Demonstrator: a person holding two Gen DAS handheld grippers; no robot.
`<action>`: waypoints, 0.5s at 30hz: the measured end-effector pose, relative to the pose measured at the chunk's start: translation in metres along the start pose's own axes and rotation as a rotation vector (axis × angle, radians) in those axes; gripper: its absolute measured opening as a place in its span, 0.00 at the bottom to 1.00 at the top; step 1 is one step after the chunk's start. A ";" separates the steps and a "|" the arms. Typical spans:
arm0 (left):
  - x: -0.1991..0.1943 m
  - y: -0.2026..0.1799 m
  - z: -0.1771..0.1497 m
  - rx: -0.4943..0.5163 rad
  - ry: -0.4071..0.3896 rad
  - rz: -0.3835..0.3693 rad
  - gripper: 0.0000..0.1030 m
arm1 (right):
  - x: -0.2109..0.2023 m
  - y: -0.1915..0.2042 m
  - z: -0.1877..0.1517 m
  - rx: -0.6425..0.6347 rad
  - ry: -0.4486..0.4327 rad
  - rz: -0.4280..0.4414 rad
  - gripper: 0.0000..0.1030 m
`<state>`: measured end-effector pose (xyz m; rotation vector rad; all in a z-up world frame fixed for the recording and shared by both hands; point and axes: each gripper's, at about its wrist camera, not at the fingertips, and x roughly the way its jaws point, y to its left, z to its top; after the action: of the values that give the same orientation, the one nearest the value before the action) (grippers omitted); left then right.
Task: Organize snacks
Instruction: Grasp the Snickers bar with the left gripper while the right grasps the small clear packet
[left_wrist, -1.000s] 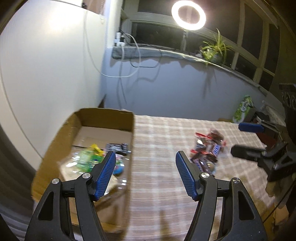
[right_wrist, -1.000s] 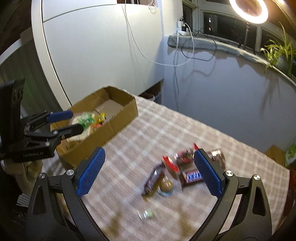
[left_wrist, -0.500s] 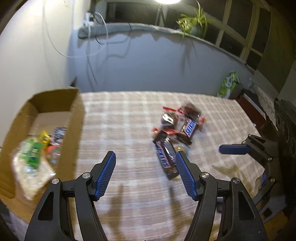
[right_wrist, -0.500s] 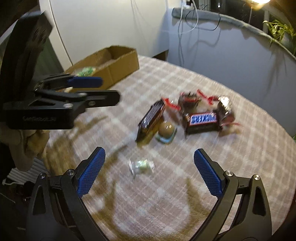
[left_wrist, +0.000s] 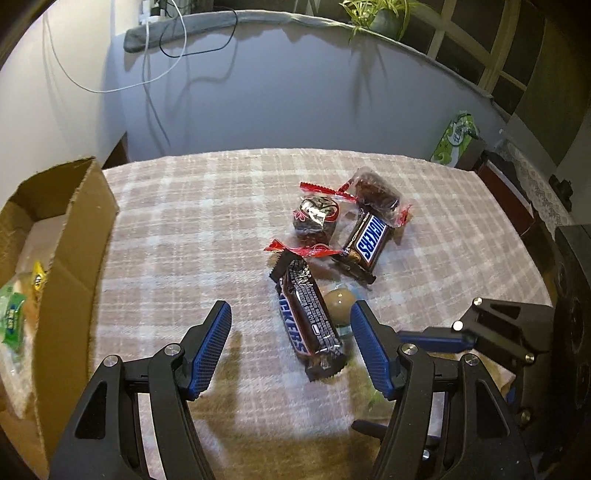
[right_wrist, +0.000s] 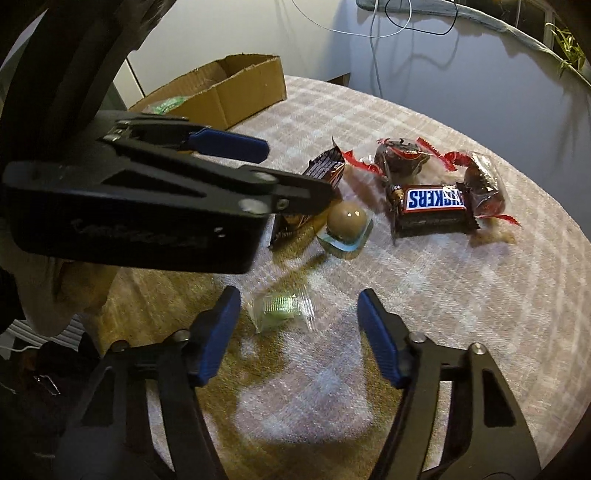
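A pile of wrapped snacks lies on a plaid tablecloth (left_wrist: 192, 206). Nearest the left gripper (left_wrist: 291, 343) is a long Snickers bar (left_wrist: 308, 319), lying between the gripper's two blue pads. The jaws are closing but stand partly open, and neither pad touches the bar. Just beside the bar sits a round brown candy (left_wrist: 340, 301) in clear wrap, close to the right pad. Farther back lie a second, smaller Snickers bar (left_wrist: 367, 240) and two dark chocolates in red-trimmed wrappers (left_wrist: 316, 218).

The right gripper (right_wrist: 297, 321) hovers over a small green candy (right_wrist: 282, 308) in a clear wrapper, apart from the pile. Its jaws are also closing, moderately open, with the candy between the pads but not touched.

A cardboard box (left_wrist: 70, 236) stands at the left edge of the table, with green and yellow packets inside.
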<state>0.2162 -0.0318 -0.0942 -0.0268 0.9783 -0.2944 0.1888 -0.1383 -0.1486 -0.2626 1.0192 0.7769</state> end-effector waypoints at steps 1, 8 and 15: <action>0.002 0.000 0.001 0.002 0.005 0.001 0.60 | 0.001 0.001 0.000 -0.006 0.002 -0.003 0.62; 0.010 0.003 0.003 0.001 0.012 0.006 0.24 | 0.005 0.003 0.003 -0.028 0.003 -0.022 0.46; 0.010 0.002 -0.001 0.011 -0.002 0.012 0.19 | 0.002 -0.004 0.002 -0.012 0.000 -0.020 0.30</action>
<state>0.2209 -0.0323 -0.1028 -0.0115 0.9747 -0.2888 0.1934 -0.1386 -0.1497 -0.2825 1.0104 0.7646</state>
